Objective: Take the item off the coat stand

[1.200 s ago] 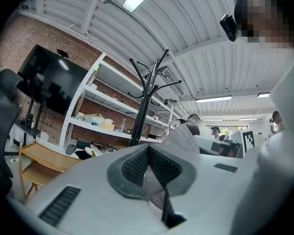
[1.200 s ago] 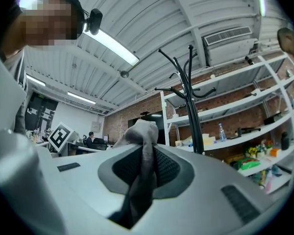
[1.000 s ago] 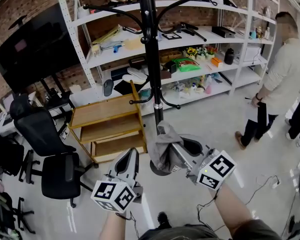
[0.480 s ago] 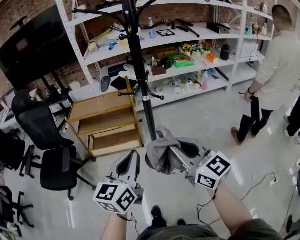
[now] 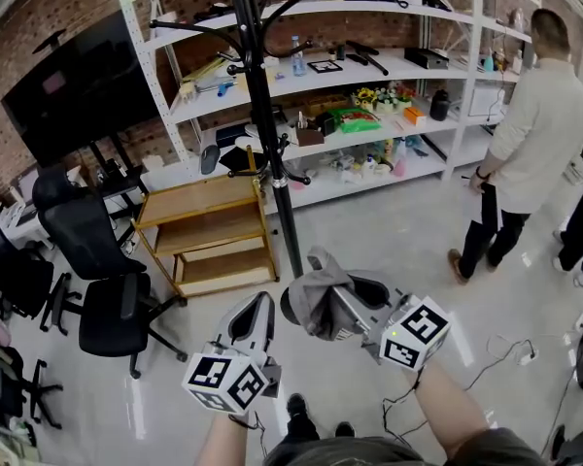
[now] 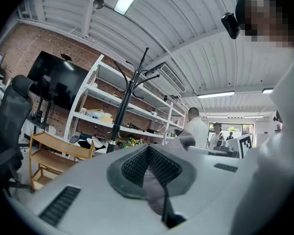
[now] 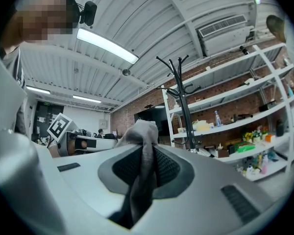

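The black coat stand (image 5: 260, 134) rises from the floor ahead of me, its hooks bare where I can see them. It also shows in the left gripper view as the coat stand (image 6: 123, 109) and in the right gripper view as the coat stand (image 7: 182, 112). My right gripper (image 5: 340, 296) is shut on a grey cloth (image 5: 316, 294), which bunches out above the jaws as the grey cloth (image 7: 139, 131) and hangs clear of the stand. My left gripper (image 5: 257, 309) is beside it on the left, shut with nothing in it, its pads (image 6: 137, 165) meeting.
White shelving (image 5: 369, 66) full of small items lines the brick wall behind the stand. A low wooden cart (image 5: 199, 226) and black office chairs (image 5: 107, 309) stand at the left under a dark screen (image 5: 73, 90). A person (image 5: 539, 134) stands at the right; cables (image 5: 505, 348) lie on the floor.
Both grippers and the cloth have drawn back from the coat stand, which now sits further left in the head view. The person at the right shows more fully.
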`<state>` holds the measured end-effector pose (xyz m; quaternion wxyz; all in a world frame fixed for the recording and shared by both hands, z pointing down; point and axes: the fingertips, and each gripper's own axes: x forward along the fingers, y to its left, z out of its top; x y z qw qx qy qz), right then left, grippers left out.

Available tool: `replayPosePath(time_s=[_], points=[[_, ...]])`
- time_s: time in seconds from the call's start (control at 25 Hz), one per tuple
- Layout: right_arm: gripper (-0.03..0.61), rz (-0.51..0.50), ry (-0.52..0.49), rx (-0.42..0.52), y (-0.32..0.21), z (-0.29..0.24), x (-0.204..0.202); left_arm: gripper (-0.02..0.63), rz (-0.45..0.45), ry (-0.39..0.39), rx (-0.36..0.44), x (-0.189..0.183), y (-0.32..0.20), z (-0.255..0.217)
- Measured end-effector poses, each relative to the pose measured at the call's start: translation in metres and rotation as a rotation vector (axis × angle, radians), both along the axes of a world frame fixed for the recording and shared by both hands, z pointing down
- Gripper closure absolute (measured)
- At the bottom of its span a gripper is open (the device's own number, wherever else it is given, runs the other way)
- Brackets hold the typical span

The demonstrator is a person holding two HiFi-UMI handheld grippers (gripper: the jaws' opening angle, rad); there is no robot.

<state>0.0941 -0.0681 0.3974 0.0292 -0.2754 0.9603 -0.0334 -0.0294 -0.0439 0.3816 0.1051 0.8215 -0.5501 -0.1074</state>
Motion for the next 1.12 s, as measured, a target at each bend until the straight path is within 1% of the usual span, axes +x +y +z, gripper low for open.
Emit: replayPosePath(time_s=[0.4,0.84,1.12], points=[[0.525,0.013,0.013,0.009,0.019,0.002,0.02,0.606,0.0,0.0,0.009,0.017,0.02,-0.001],[0.525,-0.006,0.027,0.006,0.026,0.005,0.022,0.606,-0.002,0.007,0.01,0.021,0.025,-0.001],[0.525,-0.019,0.028,-0.006,0.034,0.01,0.025,0.606,0.002,-0.005,0.001,0.028,0.035,0.003]])
